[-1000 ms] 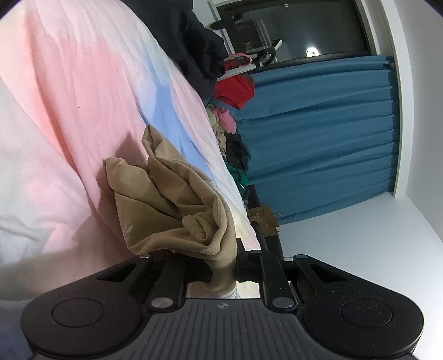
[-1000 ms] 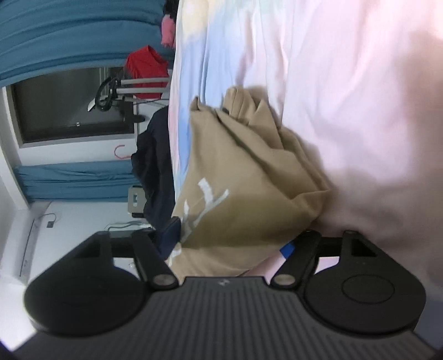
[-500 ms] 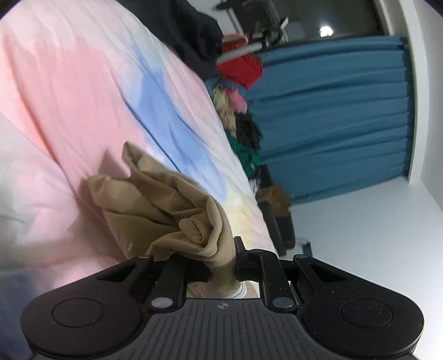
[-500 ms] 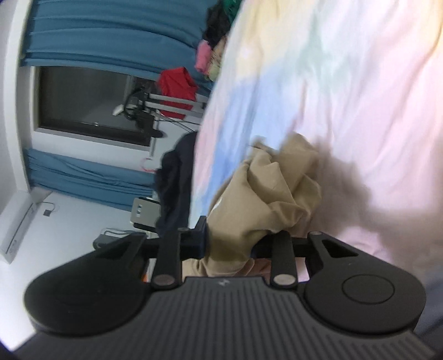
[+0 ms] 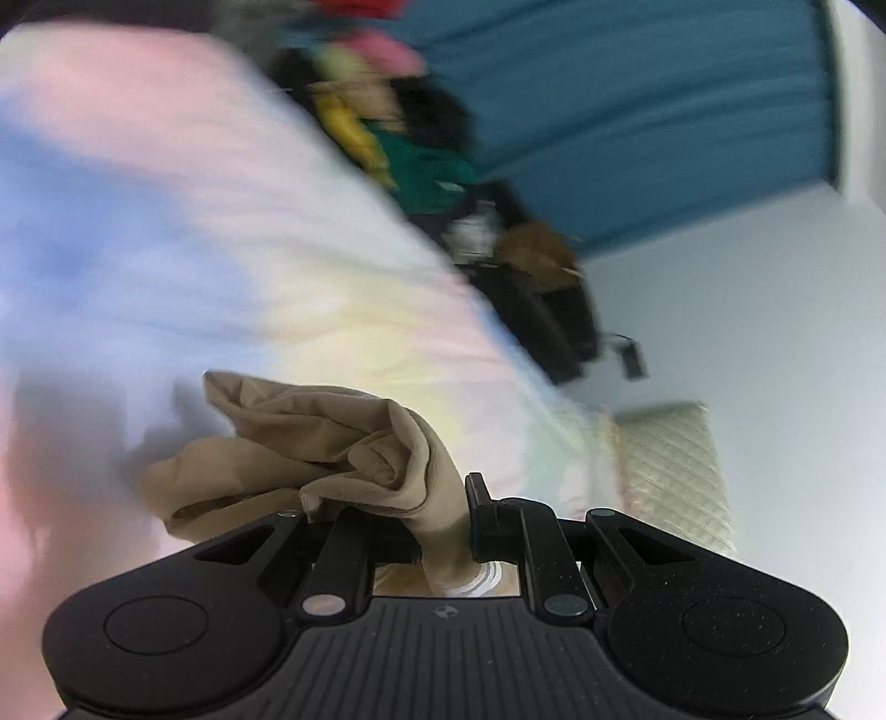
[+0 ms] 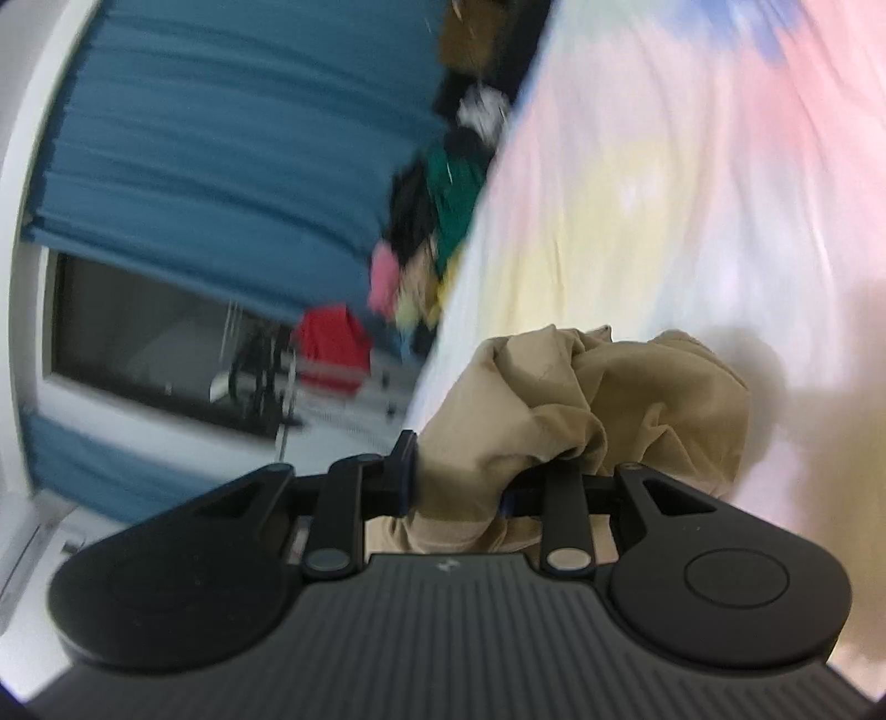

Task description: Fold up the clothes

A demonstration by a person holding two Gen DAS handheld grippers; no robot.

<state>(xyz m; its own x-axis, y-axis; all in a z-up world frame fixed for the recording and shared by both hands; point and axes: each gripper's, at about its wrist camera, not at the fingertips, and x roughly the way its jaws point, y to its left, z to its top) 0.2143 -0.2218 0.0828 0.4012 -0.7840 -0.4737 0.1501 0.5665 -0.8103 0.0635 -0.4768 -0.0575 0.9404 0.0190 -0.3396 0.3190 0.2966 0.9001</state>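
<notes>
Tan garment (image 5: 310, 448), bunched in both my grippers above the bed (image 5: 166, 221).

My left gripper (image 5: 443, 531) is pinched nearly closed on one fold of the cloth; my right gripper (image 6: 459, 487) is clamped on a thicker wad of the garment (image 6: 581, 410). I grip two separate spots so that, I judge, the crumpled cloth can be stretched out flat between my hands for folding. The clothes pile (image 5: 421, 149) lies well apart at the bed's far edge.

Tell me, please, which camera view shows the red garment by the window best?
The right wrist view: the red garment shows whole, though blurred, beside the dark window. The left wrist view catches only a red sliver at its top edge.
</notes>
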